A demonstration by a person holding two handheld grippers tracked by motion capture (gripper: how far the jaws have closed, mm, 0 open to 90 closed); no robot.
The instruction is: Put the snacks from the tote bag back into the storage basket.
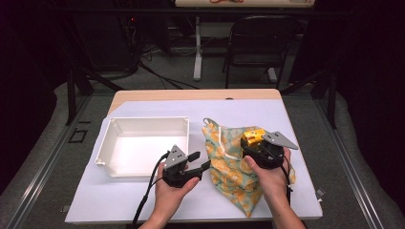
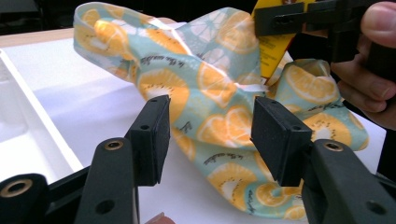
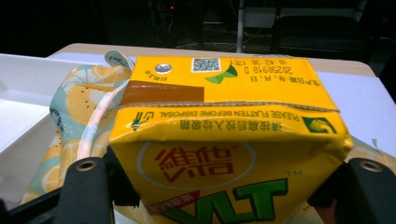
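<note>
- On the white-covered table (image 1: 143, 200), a white rectangular tray (image 1: 143, 145) sits at the left, with nothing visible inside it in the high view.
- Just right of the tray lies a fabric bag (image 1: 229, 167) printed with orange slices on pale teal, crumpled and spread toward the near right edge of the table.
- At the far right part of the bag, the right gripper (image 1: 260, 148) grips a yellow drink carton (image 1: 252, 137), held just above the fabric.
- Seen from the right gripper view, the carton (image 3: 224, 140) sits between the 2 black jaws, which press against its 2 sides; its top panel carries a round foil straw hole, a QR code and a printed date, and its front shows red characters and green letters.
- Behind the carton in that view, the bag (image 3: 79, 107) and its pale strap lie at the left, with the tray wall (image 3: 28, 93) beyond.
- Near the tray's near right corner, the left gripper (image 1: 198, 164) is held in the person's left hand (image 1: 169, 191), pointing right toward the bag.
- Its jaws stand spread apart with nothing between them; in the left gripper view the bag (image 2: 210, 107) lies just past the pads (image 2: 156, 135), not touching them.
- Farther off in that view, the carton (image 2: 273, 46) hangs in the other gripper above the bag's right side.
</note>
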